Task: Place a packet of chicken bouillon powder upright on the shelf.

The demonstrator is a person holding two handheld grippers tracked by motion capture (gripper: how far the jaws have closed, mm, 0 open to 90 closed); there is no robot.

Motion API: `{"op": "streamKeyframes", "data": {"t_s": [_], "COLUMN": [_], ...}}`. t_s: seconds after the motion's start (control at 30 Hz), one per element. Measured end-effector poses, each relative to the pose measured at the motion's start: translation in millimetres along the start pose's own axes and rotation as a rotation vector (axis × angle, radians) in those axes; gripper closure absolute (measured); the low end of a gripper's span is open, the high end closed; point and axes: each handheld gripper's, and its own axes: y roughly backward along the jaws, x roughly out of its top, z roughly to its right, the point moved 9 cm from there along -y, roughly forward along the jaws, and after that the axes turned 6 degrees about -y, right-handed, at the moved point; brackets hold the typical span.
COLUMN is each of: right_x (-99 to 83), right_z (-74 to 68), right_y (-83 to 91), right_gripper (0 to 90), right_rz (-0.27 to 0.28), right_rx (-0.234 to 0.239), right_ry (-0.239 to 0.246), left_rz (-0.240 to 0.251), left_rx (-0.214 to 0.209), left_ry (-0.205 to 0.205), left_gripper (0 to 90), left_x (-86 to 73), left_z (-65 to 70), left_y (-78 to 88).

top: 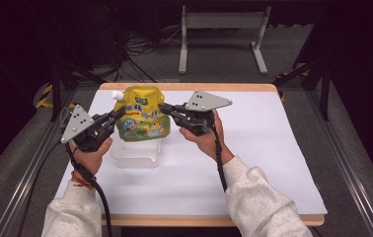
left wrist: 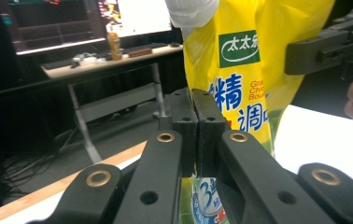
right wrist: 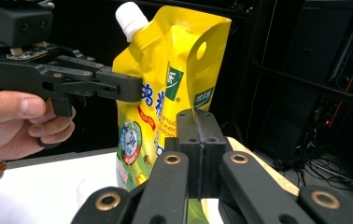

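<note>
Yellow pouch (top: 141, 116) edges pinched; table (top: 253, 148) open.

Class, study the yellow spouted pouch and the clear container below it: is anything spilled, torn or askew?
Nothing stands out. The yellow pouch hangs upright above the clear container, pinched at each side edge by the left hand-held gripper and right hand-held gripper. Its white cap is on; no spill shows.

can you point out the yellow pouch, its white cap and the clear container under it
yellow pouch (top: 140, 116), high view, on its printed front
white cap (right wrist: 130, 18), right gripper view, on the spout's side
clear container (top: 135, 155), high view, on its front wall
</note>
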Motion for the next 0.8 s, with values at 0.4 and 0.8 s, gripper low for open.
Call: {"op": "streamKeyframes", "data": {"t_s": [0.4, 0.8], "right_x": [-19.4, -40.7], "right_z": [14.2, 10.6], "right_y": [-27.3, -42.1], "right_gripper": [90.0, 90.0], "right_rz": [0.008, -0.017], "right_rx": [0.002, 0.016], "right_ry": [-0.082, -0.09], "left_rz": [-0.03, -0.062], "left_rx": [0.024, 0.001], "left_ry": [-0.062, -0.065], "left_gripper": [89.0, 88.6], "left_x": [-20.6, -32.4], "left_z": [-11.7, -19.8], "left_y": [-13.3, -12.7]}}
